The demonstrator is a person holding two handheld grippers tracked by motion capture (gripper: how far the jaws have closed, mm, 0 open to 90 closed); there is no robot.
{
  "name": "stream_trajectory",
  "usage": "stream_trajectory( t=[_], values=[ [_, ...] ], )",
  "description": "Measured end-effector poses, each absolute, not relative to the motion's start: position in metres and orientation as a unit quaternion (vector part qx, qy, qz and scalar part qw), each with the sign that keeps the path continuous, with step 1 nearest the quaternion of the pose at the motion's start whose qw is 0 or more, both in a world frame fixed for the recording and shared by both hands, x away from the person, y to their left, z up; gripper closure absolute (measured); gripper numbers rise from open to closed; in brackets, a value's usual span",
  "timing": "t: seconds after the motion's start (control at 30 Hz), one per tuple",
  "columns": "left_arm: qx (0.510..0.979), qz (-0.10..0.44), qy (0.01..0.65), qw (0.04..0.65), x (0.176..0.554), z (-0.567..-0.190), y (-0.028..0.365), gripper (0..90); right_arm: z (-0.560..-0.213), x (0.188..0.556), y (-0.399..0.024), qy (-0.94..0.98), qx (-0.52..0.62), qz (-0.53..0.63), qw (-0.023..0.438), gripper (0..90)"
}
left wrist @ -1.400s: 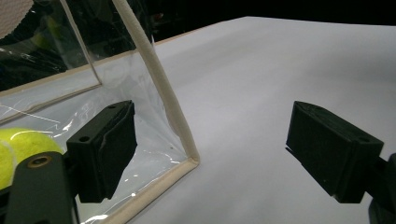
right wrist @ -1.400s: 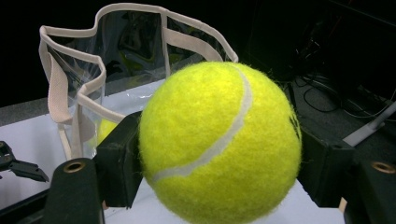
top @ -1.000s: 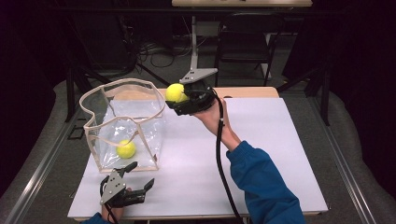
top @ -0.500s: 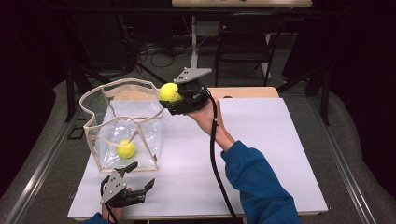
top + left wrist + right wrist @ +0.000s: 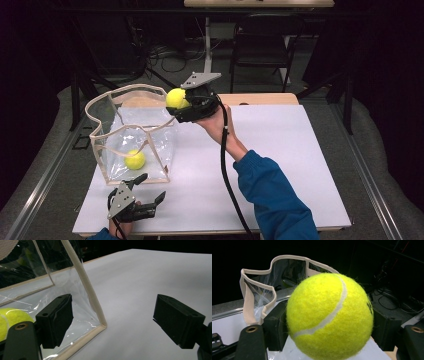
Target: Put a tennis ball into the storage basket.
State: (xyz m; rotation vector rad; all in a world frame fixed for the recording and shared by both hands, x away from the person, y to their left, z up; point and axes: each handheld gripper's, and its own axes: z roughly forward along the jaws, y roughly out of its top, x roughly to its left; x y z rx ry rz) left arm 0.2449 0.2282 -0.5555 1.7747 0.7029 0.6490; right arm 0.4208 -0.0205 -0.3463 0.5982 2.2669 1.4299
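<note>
Since a second ago we have carried the right gripper [image 5: 181, 102] and its tennis ball [image 5: 175, 98] leftward, from beside the clear plastic bag [image 5: 131, 131] to just over the bag's right rim. Our left gripper [image 5: 145, 192] has kept its place on the white table [image 5: 280, 165], just in front of the bag.

The right jaws are clamped on the held tennis ball [image 5: 329, 316], one black pad pressing each side. It is round, fuzzy yellow-green felt with a curved white seam. The bag [image 5: 259, 290] is a floppy box of glossy, crinkled transparent film, edged with beige fabric tape that waves along its open top. A second tennis ball [image 5: 135, 159] lies on the bag's floor, near its front wall.

The left jaws stand wide apart with nothing between them, their blocky matte-black fingers [image 5: 56, 320] close to the bag's taped front corner [image 5: 100, 322]. Through the film there we see the second ball [image 5: 11, 320].
</note>
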Motion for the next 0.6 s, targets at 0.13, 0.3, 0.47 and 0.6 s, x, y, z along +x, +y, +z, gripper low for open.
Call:
stream_trajectory(
  t=[0.13,0.3,0.47,0.6],
  values=[
    [0.743,0.271,0.297,0.535,0.245,-0.556,0.228,16.0,-0.346,0.421,-0.016,0.812,0.21,0.509,0.197,26.7],
    [0.744,0.27,0.296,0.535,0.245,-0.556,0.228,16.0,-0.348,0.422,-0.011,0.813,0.206,0.508,0.194,26.7],
    [0.743,0.27,0.295,0.536,0.246,-0.556,0.228,16.0,-0.349,0.423,-0.007,0.815,0.205,0.507,0.193,26.6],
    [0.743,0.271,0.296,0.536,0.246,-0.556,0.228,16.0,-0.348,0.423,-0.006,0.816,0.203,0.506,0.194,26.7]
  ],
)
